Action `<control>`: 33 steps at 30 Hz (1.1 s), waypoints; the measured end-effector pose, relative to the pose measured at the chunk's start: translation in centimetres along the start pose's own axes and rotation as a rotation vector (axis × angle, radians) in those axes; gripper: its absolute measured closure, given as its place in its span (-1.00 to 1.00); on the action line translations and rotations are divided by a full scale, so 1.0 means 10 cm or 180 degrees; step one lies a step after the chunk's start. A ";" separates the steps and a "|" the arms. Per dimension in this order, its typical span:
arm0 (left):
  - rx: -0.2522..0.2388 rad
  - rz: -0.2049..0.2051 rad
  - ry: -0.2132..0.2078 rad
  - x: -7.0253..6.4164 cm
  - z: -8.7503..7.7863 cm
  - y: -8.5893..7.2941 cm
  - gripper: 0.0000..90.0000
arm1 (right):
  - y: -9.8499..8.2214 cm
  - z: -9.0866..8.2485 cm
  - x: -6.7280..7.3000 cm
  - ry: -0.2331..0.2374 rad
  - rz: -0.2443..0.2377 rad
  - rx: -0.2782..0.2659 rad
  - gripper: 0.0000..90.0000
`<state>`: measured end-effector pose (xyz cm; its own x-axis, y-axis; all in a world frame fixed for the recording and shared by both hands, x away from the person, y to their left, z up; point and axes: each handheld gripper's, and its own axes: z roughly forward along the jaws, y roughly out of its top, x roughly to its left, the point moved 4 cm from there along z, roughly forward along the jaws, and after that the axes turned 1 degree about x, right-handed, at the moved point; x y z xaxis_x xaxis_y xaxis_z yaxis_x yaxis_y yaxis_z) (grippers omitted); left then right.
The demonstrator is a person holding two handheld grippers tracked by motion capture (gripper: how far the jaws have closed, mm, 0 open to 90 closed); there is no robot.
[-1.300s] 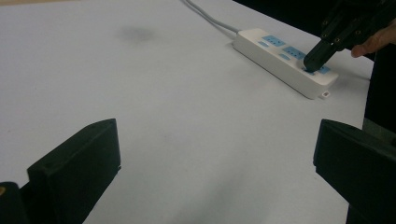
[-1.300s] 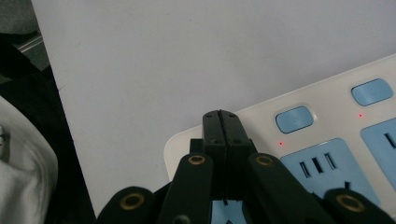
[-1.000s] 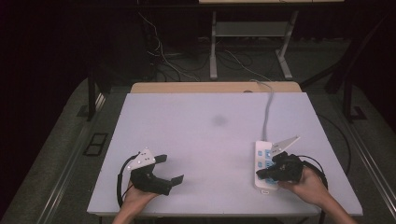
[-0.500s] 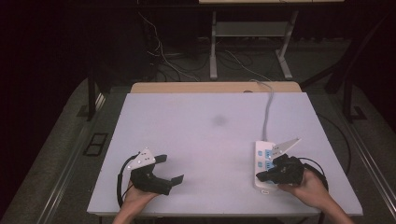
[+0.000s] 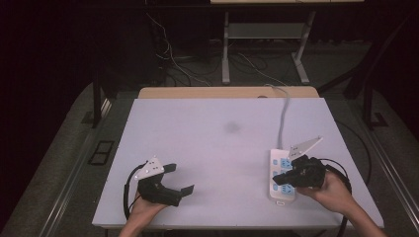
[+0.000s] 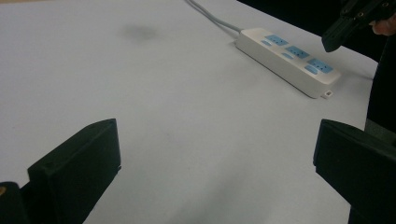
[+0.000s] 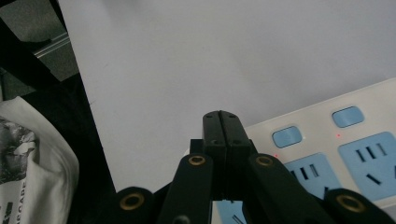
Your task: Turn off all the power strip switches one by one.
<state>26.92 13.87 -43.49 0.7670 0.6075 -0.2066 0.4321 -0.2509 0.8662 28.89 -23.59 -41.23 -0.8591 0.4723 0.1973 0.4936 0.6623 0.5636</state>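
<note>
A white power strip point(image 5: 282, 178) lies on the tabletop point(image 5: 217, 148) near its right front edge, long side running away from the person. Its grey cable point(image 5: 282, 118) leads off toward the far edge. The strip has blue sockets, each with a small blue switch beside it; the left gripper view shows 3 such pairs on the strip point(image 6: 289, 60).

The right hand-held gripper point(image 5: 279, 178) is over the near part of the strip, jaws clenched together with nothing between them. In the right gripper view the 2 jaws point(image 7: 221, 128) meet flat against each other, their tip just above the strip's point(image 7: 327, 149) edge beside 1 switch point(image 7: 286, 136); whether the tip touches the strip cannot be told. A second switch point(image 7: 348, 116) sits farther right in that view, and 2 tiny red lights show next to the switches. The right hand point(image 5: 331, 190) grips the tool from the front right.

The left hand-held gripper point(image 5: 179, 178) rests near the front left of the tabletop, well apart from the strip, its jaws spread wide and released, with bare tabletop point(image 6: 187, 116) between them. The left hand point(image 5: 143, 207) holds it from below. A faint dark smudge point(image 5: 231, 127) marks the middle of the tabletop.
</note>
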 end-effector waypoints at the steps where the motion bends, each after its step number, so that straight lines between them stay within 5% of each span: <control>1: 0.0001 0.0001 0.0001 0.00 0.00 0.00 -1.00 | 0.01 -0.01 -0.01 -0.0008 0.0000 -0.0004 1.00; 33: 0.0001 -0.0001 -0.0008 0.00 0.00 0.00 -1.00 | 0.14 0.00 -0.30 -0.0077 0.0057 0.0023 1.00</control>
<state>26.96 13.90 -43.52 0.7680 0.6057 -0.2079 0.4324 -0.2509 0.8661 32.15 -24.08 -40.98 -0.8466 0.4980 0.1878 0.5099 0.6577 0.5545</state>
